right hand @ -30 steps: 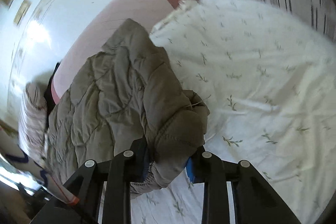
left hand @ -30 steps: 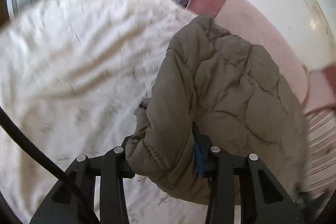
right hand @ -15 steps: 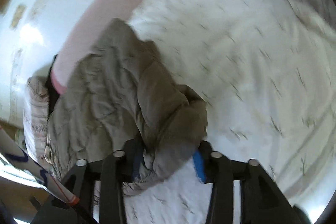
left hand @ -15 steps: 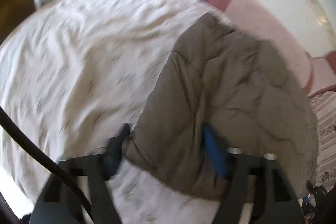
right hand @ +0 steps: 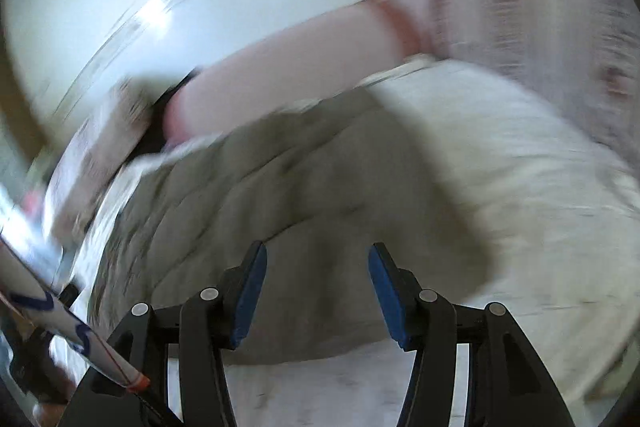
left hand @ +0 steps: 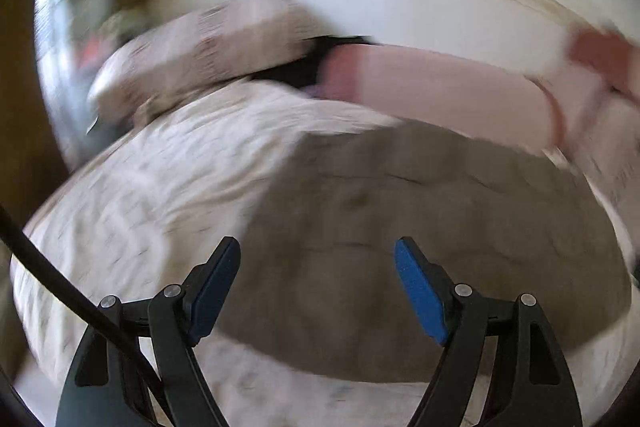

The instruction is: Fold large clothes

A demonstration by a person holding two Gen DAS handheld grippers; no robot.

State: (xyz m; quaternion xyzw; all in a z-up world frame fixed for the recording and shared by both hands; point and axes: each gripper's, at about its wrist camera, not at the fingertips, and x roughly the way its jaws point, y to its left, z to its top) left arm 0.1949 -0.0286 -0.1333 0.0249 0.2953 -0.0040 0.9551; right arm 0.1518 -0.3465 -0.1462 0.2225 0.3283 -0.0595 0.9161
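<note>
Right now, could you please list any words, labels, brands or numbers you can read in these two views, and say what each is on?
None can be read.
Blue marks on a white strip at the right wrist view's left edge: too blurred to tell whether they are letters.
Olive quilted jacket: no label visible.

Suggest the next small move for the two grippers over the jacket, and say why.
Probably steady both hands, then pick the next edge to fold. The left gripper is open and empty, the right gripper is opening with nothing between its fingers, and the olive quilted jacket lies loose on the white bedspread. Both views are blurred.
</note>
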